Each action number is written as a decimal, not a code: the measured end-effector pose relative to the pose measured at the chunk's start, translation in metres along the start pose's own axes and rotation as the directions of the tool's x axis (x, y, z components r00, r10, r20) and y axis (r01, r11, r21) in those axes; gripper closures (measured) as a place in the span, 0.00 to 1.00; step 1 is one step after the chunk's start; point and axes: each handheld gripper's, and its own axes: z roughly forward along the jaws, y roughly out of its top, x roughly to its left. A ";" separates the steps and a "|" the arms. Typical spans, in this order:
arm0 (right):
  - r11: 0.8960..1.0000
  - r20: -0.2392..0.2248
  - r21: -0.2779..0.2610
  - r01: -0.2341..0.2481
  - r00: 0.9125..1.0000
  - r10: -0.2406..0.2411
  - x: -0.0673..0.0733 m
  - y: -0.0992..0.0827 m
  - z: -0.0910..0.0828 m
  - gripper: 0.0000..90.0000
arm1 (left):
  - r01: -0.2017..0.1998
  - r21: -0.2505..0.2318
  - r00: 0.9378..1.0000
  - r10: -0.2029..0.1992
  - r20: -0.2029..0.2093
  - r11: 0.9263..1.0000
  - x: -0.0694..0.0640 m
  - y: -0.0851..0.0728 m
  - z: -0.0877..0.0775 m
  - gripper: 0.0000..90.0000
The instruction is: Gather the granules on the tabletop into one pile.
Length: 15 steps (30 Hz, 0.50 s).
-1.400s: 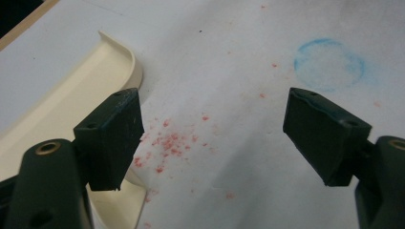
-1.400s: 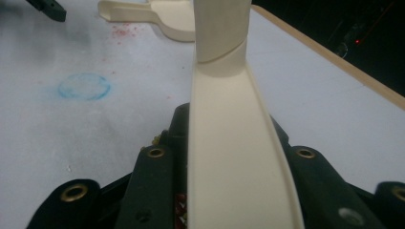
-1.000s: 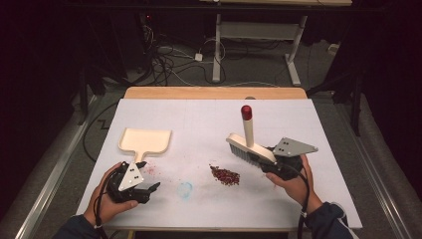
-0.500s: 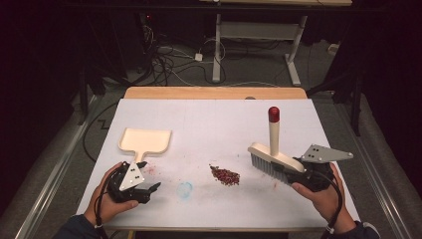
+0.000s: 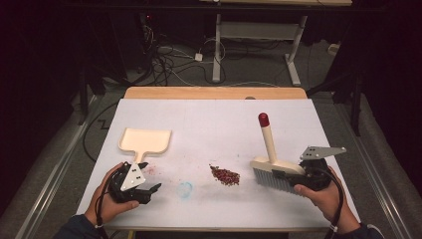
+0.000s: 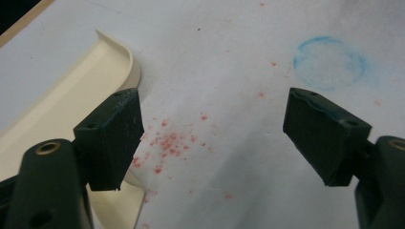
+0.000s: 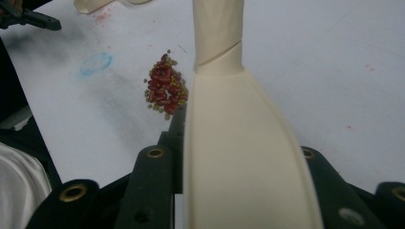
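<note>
On the white table (image 5: 214, 119), the right gripper (image 5: 293, 175) clamps its jaws on the cream brush (image 5: 272, 164), whose bristles stand just right of the pile of red beans (image 5: 225, 175). Near the front left edge, the left gripper (image 5: 149, 191) rests with jaws spread wide and nothing between them, just beside the handle of the cream dustpan (image 5: 145, 140).

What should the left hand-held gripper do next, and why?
Probably close on the dustpan's handle. The left hand-held gripper is open and empty beside it, while the right hand-held gripper grips the brush, and the beans lie loose between them.
</note>
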 end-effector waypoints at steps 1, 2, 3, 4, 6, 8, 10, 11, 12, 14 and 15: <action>1.000 -0.011 0.010 -0.008 1.000 0.008 -0.004 0.000 0.003 0.75 | 0.001 0.000 1.000 -0.001 0.001 1.000 0.000 0.000 0.000 0.23; 1.000 -0.010 0.020 -0.016 1.000 0.016 -0.008 0.000 0.006 0.75 | 0.000 0.002 1.000 0.000 0.001 1.000 0.000 0.000 0.000 0.23; 0.999 -0.008 0.030 -0.018 1.000 0.018 -0.013 0.001 0.009 0.75 | 0.001 0.004 1.000 -0.001 0.002 1.000 0.000 0.000 0.001 0.23; 0.999 -0.009 0.037 -0.015 1.000 0.015 -0.017 0.003 0.011 0.75 | 0.001 0.006 1.000 -0.001 0.003 1.000 0.000 0.000 0.001 0.23; 0.998 -0.006 0.057 -0.007 1.000 0.007 -0.026 0.006 0.013 0.75 | 0.001 0.008 1.000 -0.001 0.005 1.000 0.000 0.000 0.002 0.23; 0.997 -0.002 0.075 -0.002 1.000 0.002 -0.036 0.009 0.015 0.73 | -0.004 0.016 1.000 0.004 0.004 1.000 -0.001 0.000 0.002 0.23; 0.997 0.016 0.074 -0.010 1.000 0.008 -0.046 0.011 0.017 0.71 | -0.003 0.016 1.000 0.003 0.008 1.000 -0.001 0.000 0.003 0.23; 0.997 0.028 0.083 -0.009 1.000 0.007 -0.050 0.013 0.018 0.68 | -0.003 0.017 1.000 0.003 0.008 1.000 -0.001 0.000 0.003 0.23; 0.996 0.045 0.087 -0.010 0.999 0.006 -0.054 0.014 0.020 0.66 | -0.003 0.017 1.000 0.003 0.009 1.000 -0.001 0.000 0.003 0.23; 0.995 0.063 0.099 -0.008 0.998 0.002 -0.062 0.016 0.023 0.62 | -0.004 0.018 1.000 0.004 0.010 1.000 -0.001 0.000 0.003 0.23; 0.995 0.073 0.094 -0.011 0.997 0.004 -0.066 0.017 0.023 0.60 | -0.004 0.019 1.000 0.004 0.011 1.000 -0.001 0.000 0.004 0.23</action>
